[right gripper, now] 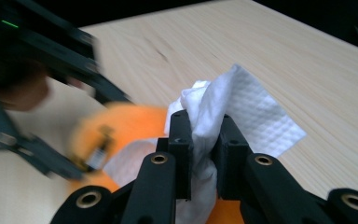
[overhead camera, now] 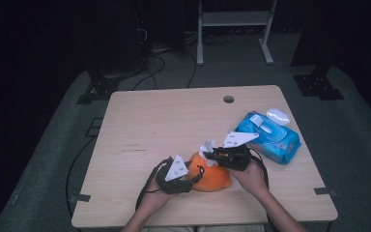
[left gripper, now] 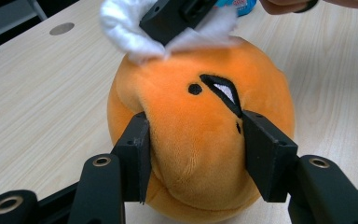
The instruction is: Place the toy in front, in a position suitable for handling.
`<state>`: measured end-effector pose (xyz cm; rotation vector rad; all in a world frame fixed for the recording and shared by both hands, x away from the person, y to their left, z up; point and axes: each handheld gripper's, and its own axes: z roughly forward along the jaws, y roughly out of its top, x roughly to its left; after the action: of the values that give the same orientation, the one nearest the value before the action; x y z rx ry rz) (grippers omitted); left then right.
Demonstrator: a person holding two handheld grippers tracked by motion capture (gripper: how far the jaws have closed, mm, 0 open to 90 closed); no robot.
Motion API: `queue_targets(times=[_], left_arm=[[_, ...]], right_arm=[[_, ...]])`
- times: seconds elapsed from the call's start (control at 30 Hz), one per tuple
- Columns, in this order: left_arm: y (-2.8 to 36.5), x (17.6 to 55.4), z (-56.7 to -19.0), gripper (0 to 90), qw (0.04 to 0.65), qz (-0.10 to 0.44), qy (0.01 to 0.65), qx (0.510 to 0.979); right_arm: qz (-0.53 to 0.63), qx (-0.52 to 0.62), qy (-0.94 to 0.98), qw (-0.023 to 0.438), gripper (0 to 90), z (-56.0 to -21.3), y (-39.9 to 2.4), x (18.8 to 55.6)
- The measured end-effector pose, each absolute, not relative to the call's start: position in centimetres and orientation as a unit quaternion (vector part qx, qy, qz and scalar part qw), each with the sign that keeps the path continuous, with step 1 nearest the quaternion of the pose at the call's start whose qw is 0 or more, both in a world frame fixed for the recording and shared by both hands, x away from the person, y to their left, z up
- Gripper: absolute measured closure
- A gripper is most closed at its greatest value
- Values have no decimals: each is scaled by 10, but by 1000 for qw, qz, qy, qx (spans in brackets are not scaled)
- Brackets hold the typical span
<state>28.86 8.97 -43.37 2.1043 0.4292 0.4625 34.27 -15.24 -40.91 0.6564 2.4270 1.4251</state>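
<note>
On the table point(overhead camera: 149, 121), an orange plush toy point(left gripper: 200, 135) is squeezed between the left gripper's point(left gripper: 196, 154) jaws. A white wipe point(right gripper: 233, 112), pinched by the right gripper point(right gripper: 204, 154), is pressed onto its top; wiping appears underway, unfinished.

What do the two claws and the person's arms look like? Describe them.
Both the left claw and the right claw are matte black, each topped by a pale grey three-cornered plate with small dark dots. Flat rectangular pads sit on arms joined by brass-ringed pivots. A black cable loops from each. The forearms are bare, with no sleeves in view.
</note>
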Motion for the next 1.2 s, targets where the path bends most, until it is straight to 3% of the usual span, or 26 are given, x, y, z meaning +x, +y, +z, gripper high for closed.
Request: queue_targets(times=[0.2, 0.5, 0.73, 1.03, 1.13, 1.2], left_arm=[[86, 287, -434, 474, 452, 194, 170, 854], [86, 285, -435, 473, 447, 201, 171, 855], [97, 296, -439, 472, 465, 165, 214, 843], [101, 302, -441, 462, 468, 152, 253, 833], [100, 303, -441, 433, 466, 157, 255, 833], [100, 302, -439, 364, 472, 165, 252, 828]], right_arm=[[487, 272, 822, 117, 786, -417, -183, 346], [498, 202, 836, 110, 786, -401, -140, 333], [493, 261, 824, 100, 785, -418, -181, 343], [488, 225, 839, 83, 784, -420, -188, 304], [478, 208, 849, 87, 784, -420, -181, 296], [476, 210, 850, 89, 784, -422, -181, 301]])
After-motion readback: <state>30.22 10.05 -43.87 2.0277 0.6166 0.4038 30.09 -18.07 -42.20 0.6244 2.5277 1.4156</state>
